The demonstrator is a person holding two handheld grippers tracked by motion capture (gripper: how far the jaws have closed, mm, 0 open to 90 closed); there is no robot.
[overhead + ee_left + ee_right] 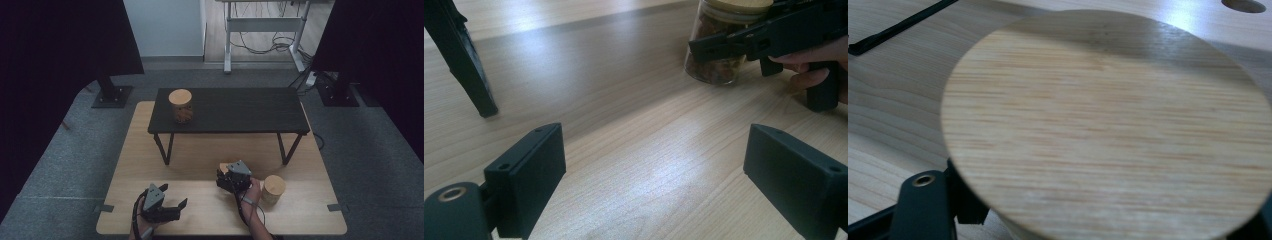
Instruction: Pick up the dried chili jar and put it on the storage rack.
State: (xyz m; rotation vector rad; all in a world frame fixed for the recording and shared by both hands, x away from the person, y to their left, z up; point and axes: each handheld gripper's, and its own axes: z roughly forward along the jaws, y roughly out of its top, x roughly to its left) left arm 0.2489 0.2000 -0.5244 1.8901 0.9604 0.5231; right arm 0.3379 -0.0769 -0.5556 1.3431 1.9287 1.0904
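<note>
Right gripper clamps a wood-lidded jar on the counter, left gripper idle

The right gripper (231, 176) has its jaws closed around a glass jar (716, 60) with a round wooden lid (1108, 125), standing upright on the light wooden counter (200, 200) in front of the small black table (240, 110). The left gripper (172, 209) rests low near the counter's front edge, well apart from that jar, with its jaws spread wide and nothing between them. A second lidded jar (274, 188) stands just beside the right hand (252, 192), and a third jar (180, 105) sits on the black table
</note>
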